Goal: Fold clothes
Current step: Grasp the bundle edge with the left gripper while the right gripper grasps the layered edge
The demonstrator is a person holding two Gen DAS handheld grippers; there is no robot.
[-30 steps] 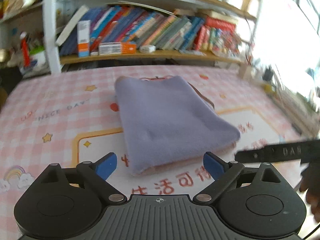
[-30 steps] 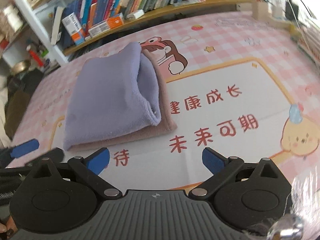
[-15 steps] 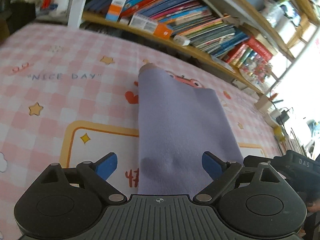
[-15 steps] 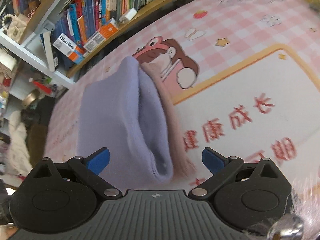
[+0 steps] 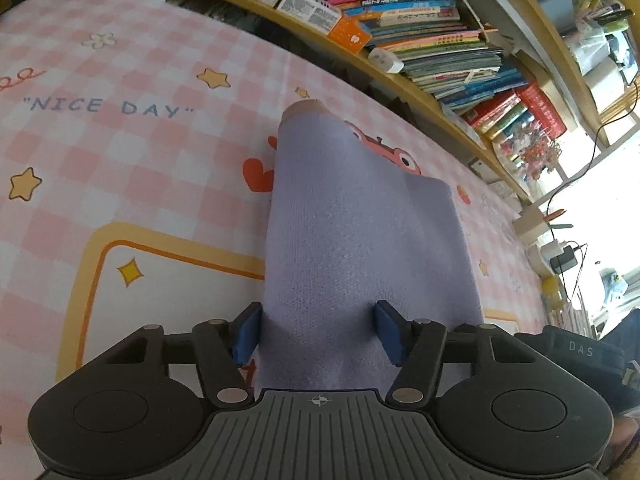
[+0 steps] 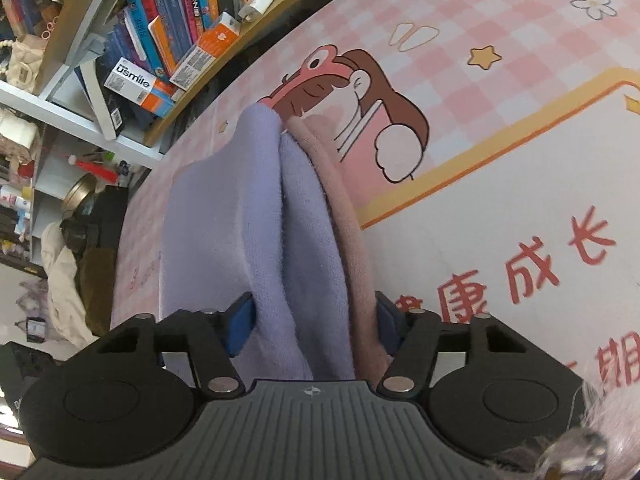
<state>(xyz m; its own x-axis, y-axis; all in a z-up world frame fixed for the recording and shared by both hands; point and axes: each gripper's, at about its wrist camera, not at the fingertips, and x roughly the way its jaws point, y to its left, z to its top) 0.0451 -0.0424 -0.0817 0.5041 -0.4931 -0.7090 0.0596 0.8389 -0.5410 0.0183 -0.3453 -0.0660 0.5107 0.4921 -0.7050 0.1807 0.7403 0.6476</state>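
Observation:
A folded lavender garment (image 5: 360,220) lies on a pink checked cartoon mat (image 5: 120,160), with a dusty-pink garment (image 6: 344,216) folded under it. My left gripper (image 5: 318,332) is at the stack's near left end. Its jaws are closing, the blue pads (image 5: 248,332) touch the lavender cloth, and cloth fills the gap. My right gripper (image 6: 312,328) holds the stack's other near end. Its jaws are closing too, with the lavender folds (image 6: 224,220) and the pink layer squeezed between the pads. The right gripper's black body (image 5: 576,348) shows at the left wrist view's right edge.
A low wooden bookshelf (image 5: 400,28) packed with books runs along the mat's far side. A charger and cables (image 5: 562,260) sit at the far right edge. White shelves with clutter (image 6: 60,92) and a dark bag (image 6: 92,216) stand beyond the mat's left end.
Both grippers moved forward and down onto the near edge of the folded stack and rolled. Their wide-open jaws narrowed until the pads met the cloth.

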